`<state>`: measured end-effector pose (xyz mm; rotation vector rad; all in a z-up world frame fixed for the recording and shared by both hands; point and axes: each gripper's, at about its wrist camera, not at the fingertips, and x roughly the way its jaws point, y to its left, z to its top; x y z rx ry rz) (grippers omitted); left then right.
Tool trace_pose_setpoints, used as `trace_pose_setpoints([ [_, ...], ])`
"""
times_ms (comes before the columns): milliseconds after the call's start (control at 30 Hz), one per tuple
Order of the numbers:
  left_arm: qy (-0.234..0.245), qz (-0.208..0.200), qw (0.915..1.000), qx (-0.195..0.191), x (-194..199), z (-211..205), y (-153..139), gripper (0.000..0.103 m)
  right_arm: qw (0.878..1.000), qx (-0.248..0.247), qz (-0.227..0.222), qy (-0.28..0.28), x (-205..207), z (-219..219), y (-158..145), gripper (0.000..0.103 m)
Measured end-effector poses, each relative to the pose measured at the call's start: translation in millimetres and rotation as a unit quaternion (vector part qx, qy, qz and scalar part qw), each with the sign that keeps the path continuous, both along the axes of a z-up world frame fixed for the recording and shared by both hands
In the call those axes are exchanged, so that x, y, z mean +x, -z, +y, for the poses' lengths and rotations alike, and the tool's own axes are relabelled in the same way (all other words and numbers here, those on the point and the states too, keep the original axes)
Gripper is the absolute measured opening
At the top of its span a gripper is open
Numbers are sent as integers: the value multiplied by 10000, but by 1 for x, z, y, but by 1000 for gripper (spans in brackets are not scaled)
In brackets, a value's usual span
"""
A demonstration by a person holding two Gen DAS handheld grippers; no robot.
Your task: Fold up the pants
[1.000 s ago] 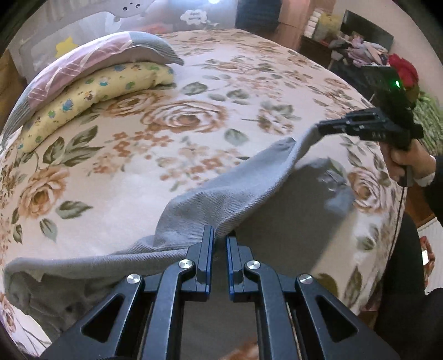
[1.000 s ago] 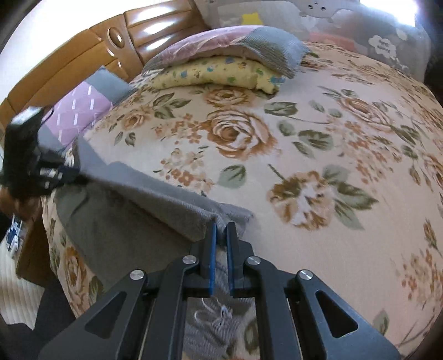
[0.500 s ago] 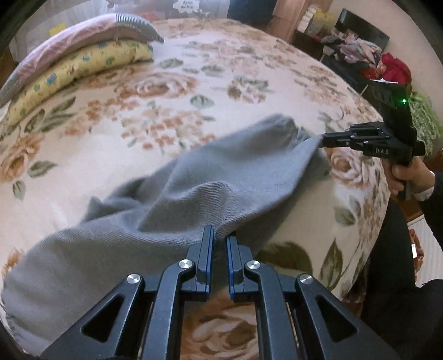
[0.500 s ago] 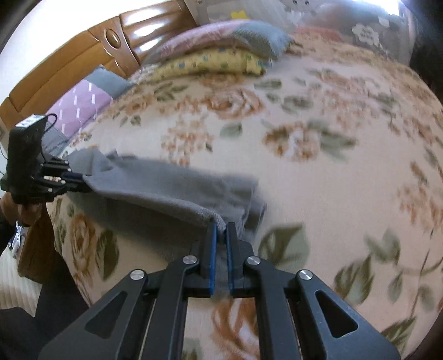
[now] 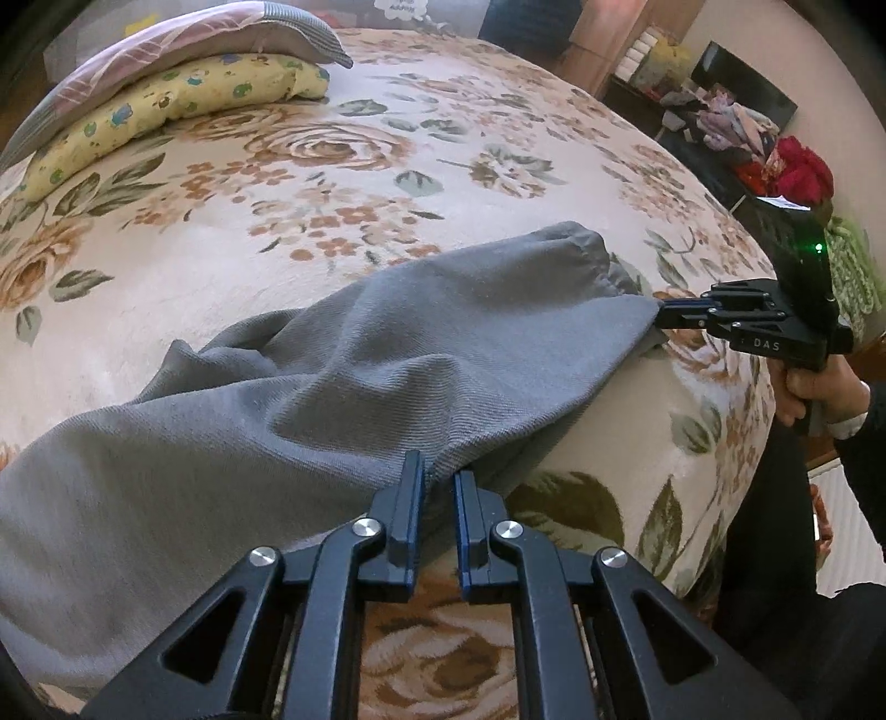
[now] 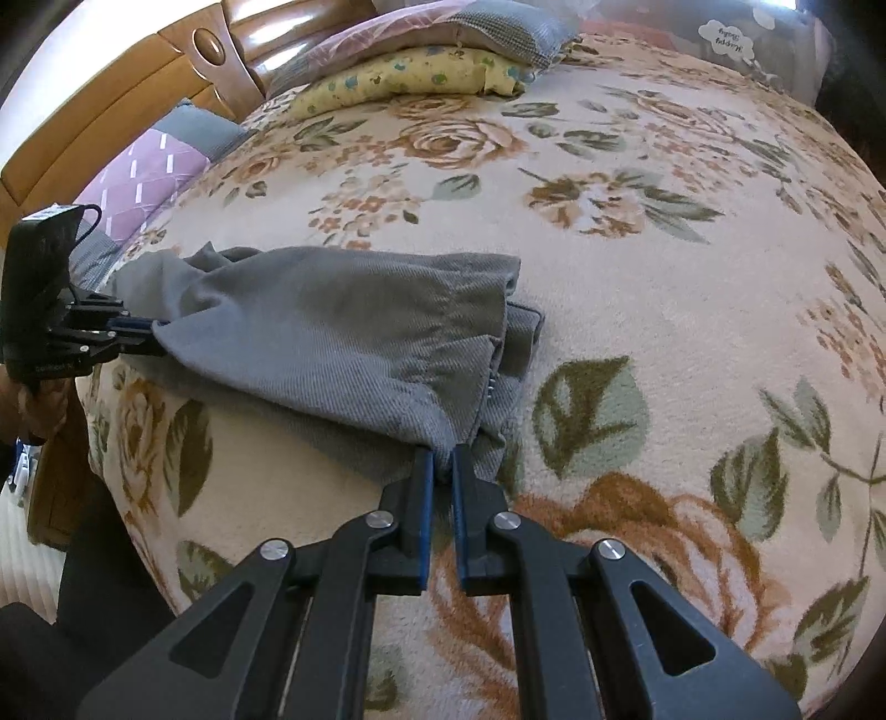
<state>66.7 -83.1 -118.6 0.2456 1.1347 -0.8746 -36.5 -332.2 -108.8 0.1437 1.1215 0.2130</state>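
Note:
Grey pants (image 5: 343, 376) lie folded over on a floral bed blanket (image 5: 343, 183), near the bed's front edge. My left gripper (image 5: 440, 479) is shut on the near folded edge of the pants. My right gripper (image 6: 441, 459) is shut on the other end of the same edge, by the waistband. In the left wrist view the right gripper (image 5: 664, 313) pinches the far corner of the pants. In the right wrist view the pants (image 6: 332, 327) stretch to the left gripper (image 6: 149, 332) at the left.
A yellow pillow (image 5: 166, 111) and a pink-grey pillow (image 5: 177, 39) lie at the head of the bed. A wooden headboard (image 6: 138, 94) and purple pillow (image 6: 144, 183) stand left. A cluttered shelf (image 5: 736, 116) is beyond the bed. The bed edge drops off near me.
Both grippers have carried the held edge of the pants down toward the bed's front edge. The raised, taut fabric now lies flat, folded over on the blanket.

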Motion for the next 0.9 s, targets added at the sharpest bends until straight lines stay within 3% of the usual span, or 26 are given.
trace_pose_setpoints([
  [167, -91, 21, 9999, -131, -4, 6, -6, 23, 9999, 84, 30, 118, -3, 3, -12, 15],
  [267, -226, 60, 9994, -243, -6, 14, -10, 26, 9996, 223, -119, 147, -6, 5, -23, 42],
  [300, -313, 47, 9992, -258, -7, 18, -11, 26, 9993, 265, -201, 146, -7, 8, -27, 45],
  [633, -1341, 183, 9881, -728, -12, 82, -23, 26, 9970, 613, -380, -274, 4, 56, -42, 45],
  [900, -2232, 222, 9693, -1003, -17, 146, -27, 26, 9925, 853, -405, -781, 19, 114, -42, 45],
])
